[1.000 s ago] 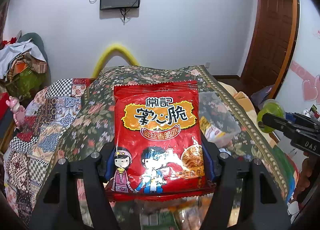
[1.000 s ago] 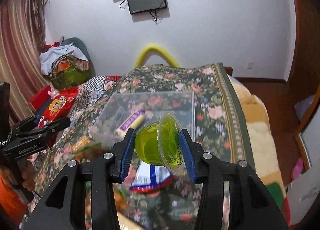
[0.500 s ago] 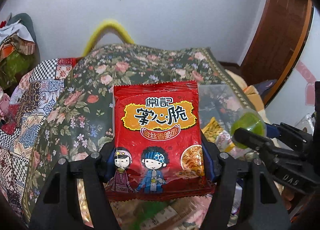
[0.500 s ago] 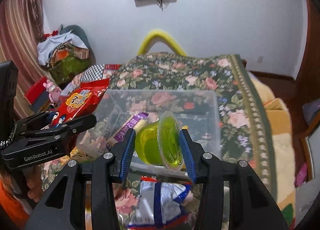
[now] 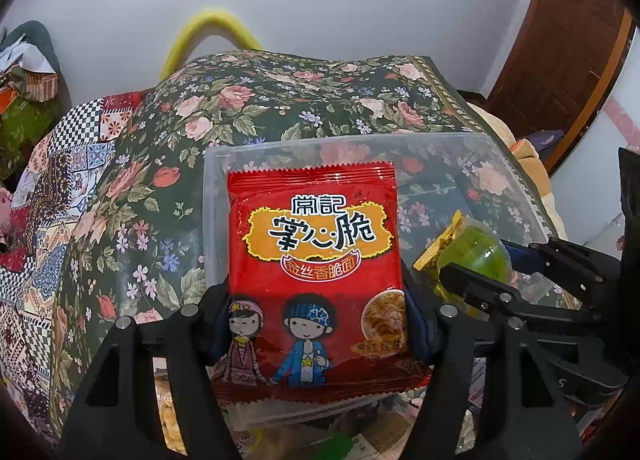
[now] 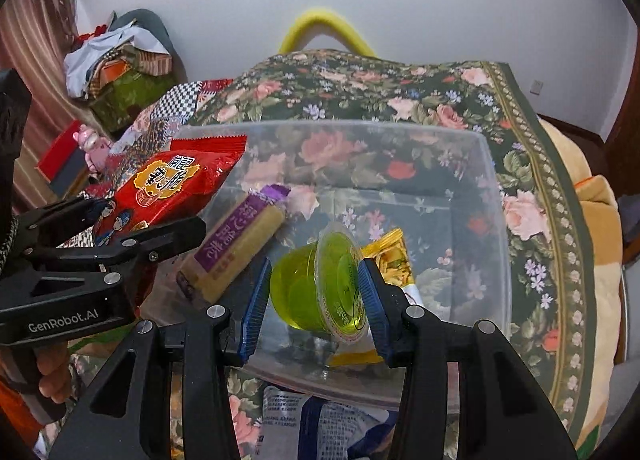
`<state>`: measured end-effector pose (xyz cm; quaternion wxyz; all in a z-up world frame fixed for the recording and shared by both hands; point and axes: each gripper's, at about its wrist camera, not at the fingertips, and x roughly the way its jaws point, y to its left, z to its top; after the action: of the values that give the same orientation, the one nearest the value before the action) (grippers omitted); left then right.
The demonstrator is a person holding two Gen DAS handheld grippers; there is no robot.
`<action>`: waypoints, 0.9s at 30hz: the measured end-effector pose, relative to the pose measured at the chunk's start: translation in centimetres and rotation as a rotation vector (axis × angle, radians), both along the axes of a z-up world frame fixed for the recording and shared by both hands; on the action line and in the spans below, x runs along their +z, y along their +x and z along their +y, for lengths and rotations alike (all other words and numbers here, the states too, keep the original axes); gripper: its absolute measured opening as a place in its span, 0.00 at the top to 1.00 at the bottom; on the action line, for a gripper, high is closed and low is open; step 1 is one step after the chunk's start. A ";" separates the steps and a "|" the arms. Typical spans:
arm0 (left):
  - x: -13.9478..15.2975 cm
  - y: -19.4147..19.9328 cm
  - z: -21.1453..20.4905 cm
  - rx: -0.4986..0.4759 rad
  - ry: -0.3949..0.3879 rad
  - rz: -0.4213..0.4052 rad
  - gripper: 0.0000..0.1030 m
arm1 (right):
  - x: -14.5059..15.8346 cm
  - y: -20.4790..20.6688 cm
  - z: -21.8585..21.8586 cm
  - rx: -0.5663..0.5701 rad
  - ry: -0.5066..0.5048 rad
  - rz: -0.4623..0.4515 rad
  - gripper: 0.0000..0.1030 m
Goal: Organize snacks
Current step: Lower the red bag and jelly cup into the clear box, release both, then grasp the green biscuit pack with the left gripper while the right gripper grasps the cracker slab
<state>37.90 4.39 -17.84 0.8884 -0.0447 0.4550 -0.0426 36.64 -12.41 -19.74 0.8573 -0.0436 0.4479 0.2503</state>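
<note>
I am holding a red snack packet (image 5: 316, 260) in my left gripper (image 5: 316, 328), the blue pads pressing on the packet's two side edges near its lower end, so the jaws are standing fairly wide and are closed on it. The packet is sticking up and forward from the fingers, its printed face turned toward the camera. Just ahead of and below the left gripper a clear plastic bin (image 5: 216, 179) is sitting on a floral bedspread (image 5: 248, 99), and the packet is hanging over the bin's left part.

In my right gripper (image 6: 312, 292) I am gripping a green jelly cup (image 6: 308, 292), lying on its side between the pads: the left pad is pressing on its base and the right pad on its sealed lid, with the jaws at a narrower setting. The cup is hanging over the open bin (image 6: 488, 163), above its near side. Inside the bin, ahead and to the left of the right gripper, a purple-wrapped bar (image 6: 236, 244) is lying at a slant, and just behind the cup on the right a yellow sachet (image 6: 392, 256) is resting on the bin floor.

From the right wrist view, my left gripper (image 6: 132, 227) is appearing off to the left with the red packet (image 6: 172, 187) reaching over the bin's left wall. Under the right gripper, outside the bin's near wall, a blue-and-white packet (image 6: 320, 424) is lying on the bedspread (image 6: 400, 99).
</note>
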 end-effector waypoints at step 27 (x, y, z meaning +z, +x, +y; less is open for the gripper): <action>9.1 -14.6 0.7 0.008 0.047 -0.179 0.19 | 8.4 -11.8 -3.1 0.052 0.018 -0.195 0.42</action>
<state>23.27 5.13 -8.74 0.9265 -0.0219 0.3743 -0.0320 24.81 -15.46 -11.38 0.8903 -0.0718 0.3586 0.2711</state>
